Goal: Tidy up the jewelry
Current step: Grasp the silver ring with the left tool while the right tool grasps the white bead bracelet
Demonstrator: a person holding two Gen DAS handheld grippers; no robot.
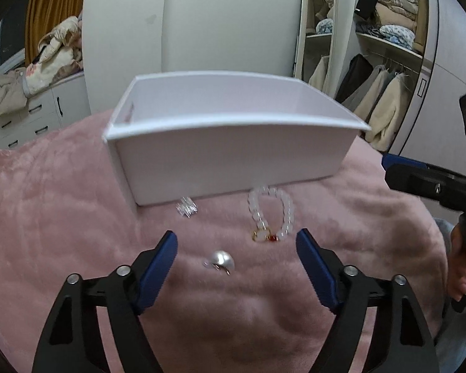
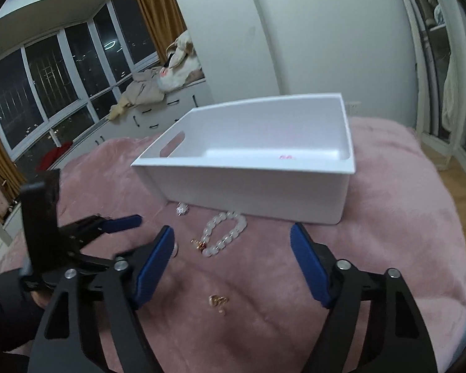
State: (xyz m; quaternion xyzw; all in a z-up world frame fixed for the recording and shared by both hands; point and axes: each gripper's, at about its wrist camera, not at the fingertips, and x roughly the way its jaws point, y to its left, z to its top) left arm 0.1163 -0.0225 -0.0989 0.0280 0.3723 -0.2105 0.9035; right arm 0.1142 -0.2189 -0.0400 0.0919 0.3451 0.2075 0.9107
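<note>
Both your hand-held grippers, left and right, hang with jaws apart and empty before the white bin. The bead bracelet touches the bin's front wall; the pearl piece lies nearer you. The soft pink blanket could swallow small pieces, so a shallow pinch may slip.

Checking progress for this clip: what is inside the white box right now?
The white box shows a bare floor in the right wrist view, except a small pink mark near its right side. The near wall hides the front strip of the floor, so anything there cannot be seen.
</note>
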